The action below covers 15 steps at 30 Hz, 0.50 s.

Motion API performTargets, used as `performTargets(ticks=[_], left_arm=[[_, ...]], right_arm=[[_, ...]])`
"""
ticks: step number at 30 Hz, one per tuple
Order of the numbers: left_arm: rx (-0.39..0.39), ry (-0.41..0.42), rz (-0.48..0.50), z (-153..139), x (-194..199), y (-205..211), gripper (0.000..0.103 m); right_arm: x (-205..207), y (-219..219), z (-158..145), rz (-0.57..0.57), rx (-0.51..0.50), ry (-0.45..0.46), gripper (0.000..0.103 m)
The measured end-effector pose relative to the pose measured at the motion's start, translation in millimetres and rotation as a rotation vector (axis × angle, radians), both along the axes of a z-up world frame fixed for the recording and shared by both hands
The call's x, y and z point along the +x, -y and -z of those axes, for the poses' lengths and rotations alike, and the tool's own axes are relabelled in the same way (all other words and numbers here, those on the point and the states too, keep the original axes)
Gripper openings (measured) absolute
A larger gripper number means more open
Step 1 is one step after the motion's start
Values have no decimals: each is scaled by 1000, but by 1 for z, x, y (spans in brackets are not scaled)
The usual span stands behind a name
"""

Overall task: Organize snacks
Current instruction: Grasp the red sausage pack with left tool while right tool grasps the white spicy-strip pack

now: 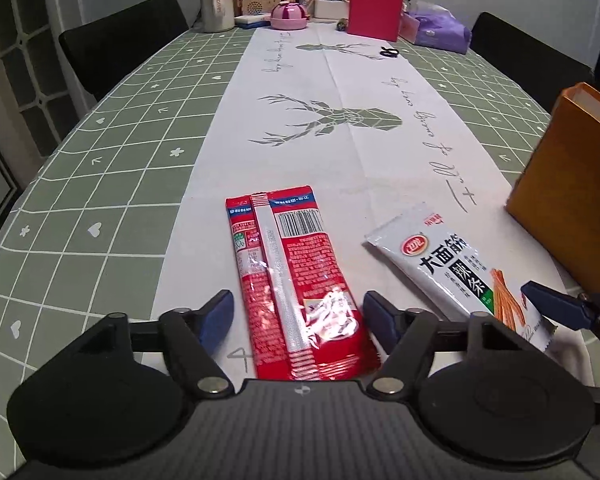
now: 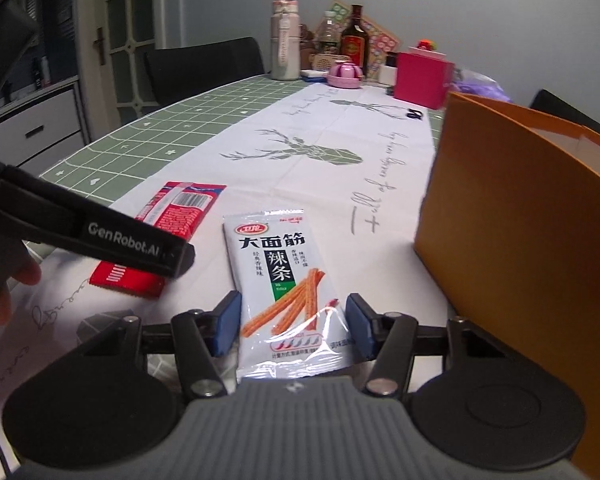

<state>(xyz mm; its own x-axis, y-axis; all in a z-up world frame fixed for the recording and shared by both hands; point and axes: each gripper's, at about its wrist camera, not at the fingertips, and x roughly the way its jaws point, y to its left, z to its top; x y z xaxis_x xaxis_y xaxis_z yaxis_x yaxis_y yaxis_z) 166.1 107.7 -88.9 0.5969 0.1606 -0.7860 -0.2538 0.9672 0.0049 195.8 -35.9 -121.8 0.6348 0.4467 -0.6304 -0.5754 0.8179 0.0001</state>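
Left gripper [image 1: 298, 318] stands open, its blue pads astride the red snack packet [image 1: 296, 280] without touching; packet lies flat on the table runner [image 1: 300, 128]. Right gripper [image 2: 292, 326] likewise open, straddling the white snack packet [image 2: 284, 280], pads clear of it. Orange box [image 2: 532, 232] stands just right of the right gripper
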Motion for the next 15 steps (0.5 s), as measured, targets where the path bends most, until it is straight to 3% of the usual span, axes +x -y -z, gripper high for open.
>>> performTargets(ticks=[7, 15], left_arm=[[-7, -7, 130, -1, -30, 17, 71], [-33, 0, 286, -3, -92, 33, 71]], right_arm=[[-38, 15, -2, 106, -13, -4, 55], [-72, 44, -7, 156, -31, -35, 55]])
